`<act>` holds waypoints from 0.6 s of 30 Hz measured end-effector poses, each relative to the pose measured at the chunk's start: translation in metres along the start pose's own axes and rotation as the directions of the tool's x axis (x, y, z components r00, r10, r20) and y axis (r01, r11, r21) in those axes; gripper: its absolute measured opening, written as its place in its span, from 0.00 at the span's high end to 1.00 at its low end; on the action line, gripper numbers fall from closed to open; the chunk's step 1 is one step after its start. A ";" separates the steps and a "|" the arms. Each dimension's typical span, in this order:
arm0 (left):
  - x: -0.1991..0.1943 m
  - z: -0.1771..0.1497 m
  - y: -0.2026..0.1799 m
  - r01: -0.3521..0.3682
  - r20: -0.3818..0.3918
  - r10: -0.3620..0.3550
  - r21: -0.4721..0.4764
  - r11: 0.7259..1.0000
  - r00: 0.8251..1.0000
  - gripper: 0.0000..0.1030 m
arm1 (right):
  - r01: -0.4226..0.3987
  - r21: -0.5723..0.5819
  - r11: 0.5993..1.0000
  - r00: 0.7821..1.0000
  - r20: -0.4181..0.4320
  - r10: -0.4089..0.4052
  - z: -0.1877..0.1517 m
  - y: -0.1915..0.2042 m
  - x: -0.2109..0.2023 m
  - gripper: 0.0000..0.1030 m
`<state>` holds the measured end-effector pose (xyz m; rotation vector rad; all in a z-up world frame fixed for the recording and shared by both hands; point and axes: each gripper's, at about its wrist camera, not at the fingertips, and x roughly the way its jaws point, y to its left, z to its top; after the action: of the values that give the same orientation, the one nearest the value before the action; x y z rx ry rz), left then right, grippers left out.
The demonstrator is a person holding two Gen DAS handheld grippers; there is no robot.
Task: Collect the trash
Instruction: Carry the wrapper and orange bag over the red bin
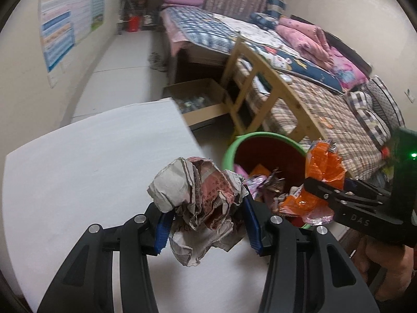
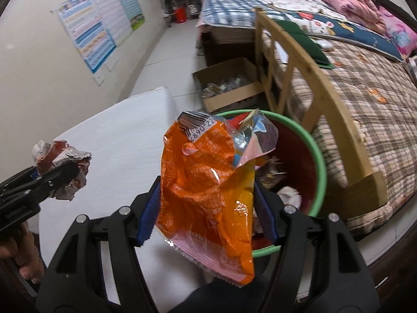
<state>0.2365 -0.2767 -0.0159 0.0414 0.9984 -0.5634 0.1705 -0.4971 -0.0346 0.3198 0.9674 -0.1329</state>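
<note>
While both my hands were loaded, what mattered was how each load sat against the bin (image 2: 316,154), green-rimmed and dark red inside, standing on the floor between the white table (image 1: 78,161) and the bed (image 2: 365,99). My right gripper (image 2: 206,208) was clenched on the orange snack bag (image 2: 206,195), its blue pads pressing the bag's sides, the bag's long axis running up along the fingers with its torn top toward the bin. From the right wrist view the bag seemed to overlap the bin's near rim, so I judged that hand the nearer one, nearly over the opening. My left gripper (image 1: 206,224) was clamped on the crumpled paper ball (image 1: 200,203), which I judged to hang over the table's edge, with the bin lying ahead and to the right of those fingers. Wrappers already lay inside the bin. I reckoned the paper needed a further carry to the right before I let go; dropped where it was, it would likely land on the table.
</note>
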 end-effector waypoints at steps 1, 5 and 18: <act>0.005 0.003 -0.006 0.017 -0.001 -0.017 0.009 1.000 1.000 0.56 | 0.007 0.008 1.000 1.000 -0.001 -0.007 0.002 -0.007 0.002 0.38; 0.025 0.017 -0.027 0.055 -0.015 -0.054 0.034 0.998 0.998 0.56 | 0.033 0.014 0.999 0.999 -0.009 -0.033 0.011 -0.029 0.010 0.38; 0.086 0.040 -0.081 0.108 -0.091 -0.098 0.111 0.988 0.991 0.56 | 0.100 -0.012 0.995 0.995 -0.015 -0.101 0.017 -0.066 0.030 0.38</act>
<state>0.2651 -0.3941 -0.0454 0.1178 1.0543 -0.7191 0.1839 -0.5636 -0.0643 0.2621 1.0001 -0.2170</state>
